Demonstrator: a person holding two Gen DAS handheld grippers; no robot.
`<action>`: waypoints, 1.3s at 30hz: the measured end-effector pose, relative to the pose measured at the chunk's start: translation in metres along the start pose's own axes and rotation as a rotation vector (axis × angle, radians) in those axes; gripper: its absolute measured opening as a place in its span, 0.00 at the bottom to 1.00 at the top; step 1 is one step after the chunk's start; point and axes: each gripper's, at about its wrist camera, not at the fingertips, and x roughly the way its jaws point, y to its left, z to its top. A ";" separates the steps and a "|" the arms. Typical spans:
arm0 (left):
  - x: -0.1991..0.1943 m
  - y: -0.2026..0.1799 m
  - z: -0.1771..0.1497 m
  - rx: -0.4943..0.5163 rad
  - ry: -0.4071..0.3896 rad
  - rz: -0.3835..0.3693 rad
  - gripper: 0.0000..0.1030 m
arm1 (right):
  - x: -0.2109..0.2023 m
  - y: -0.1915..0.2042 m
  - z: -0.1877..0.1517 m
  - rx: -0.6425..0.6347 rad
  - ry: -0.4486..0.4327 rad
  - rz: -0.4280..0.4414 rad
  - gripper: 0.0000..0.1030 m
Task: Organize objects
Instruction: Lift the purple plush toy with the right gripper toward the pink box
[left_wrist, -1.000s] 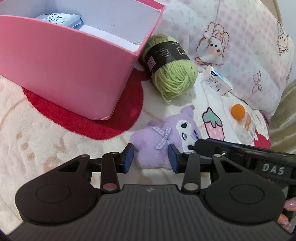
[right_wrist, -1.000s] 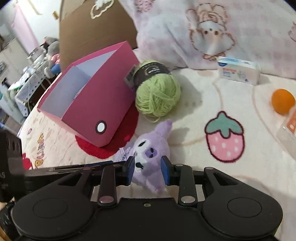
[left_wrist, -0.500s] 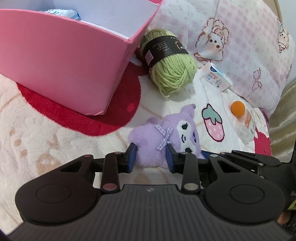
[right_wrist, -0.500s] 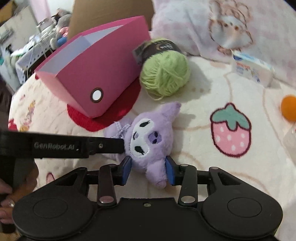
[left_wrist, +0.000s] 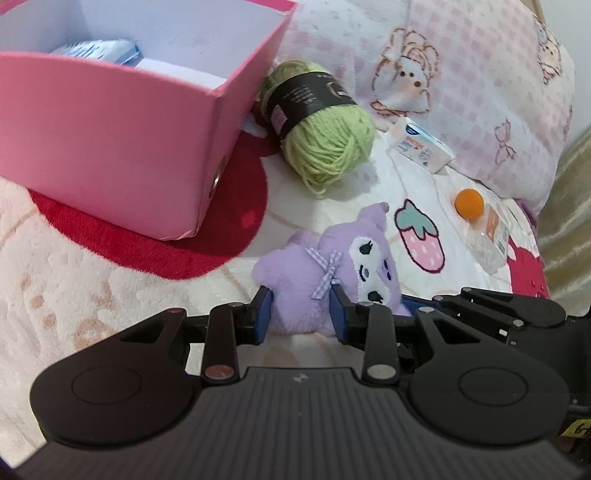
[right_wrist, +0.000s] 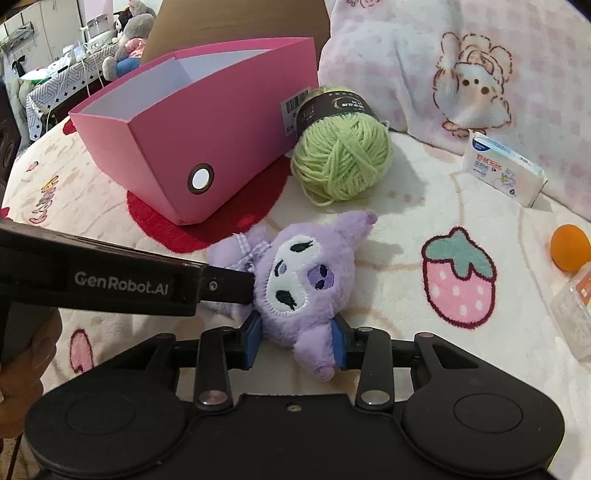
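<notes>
A purple plush toy (left_wrist: 314, 273) with a checked bow lies on the patterned blanket, in front of the pink box (left_wrist: 110, 147). My left gripper (left_wrist: 301, 317) grips its body, and the blue pads press into the fur on both sides. My right gripper (right_wrist: 296, 341) has the plush's head (right_wrist: 295, 280) between its pads; the jaws are closing and touch the fur. In the right wrist view, the left gripper's black finger (right_wrist: 221, 284) reaches in from the left to the plush. The pink box (right_wrist: 221, 129) stands open on a red patch.
A green yarn ball (left_wrist: 325, 147) leans beside the box. Further right lie a small white carton (left_wrist: 421, 149), an orange ball (left_wrist: 469, 201) and a clear plastic pack (left_wrist: 487, 243). A blue-white packet (left_wrist: 96, 50) is in the box. A pillow (left_wrist: 461, 74) rises behind. A hand (right_wrist: 22, 369) holds the left tool.
The left pads closed in on the plush's body. The right gripper rolled, widened, and now narrows around the plush's head, which has turned face up.
</notes>
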 end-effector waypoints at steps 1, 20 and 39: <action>-0.001 -0.002 -0.001 0.009 0.002 -0.002 0.31 | -0.002 0.000 -0.001 -0.002 0.000 -0.001 0.41; -0.048 -0.035 -0.008 0.102 0.062 -0.002 0.30 | -0.055 0.010 -0.012 -0.016 0.027 0.038 0.42; -0.120 -0.070 0.017 0.197 0.134 0.074 0.30 | -0.112 0.026 0.028 -0.010 0.132 0.152 0.42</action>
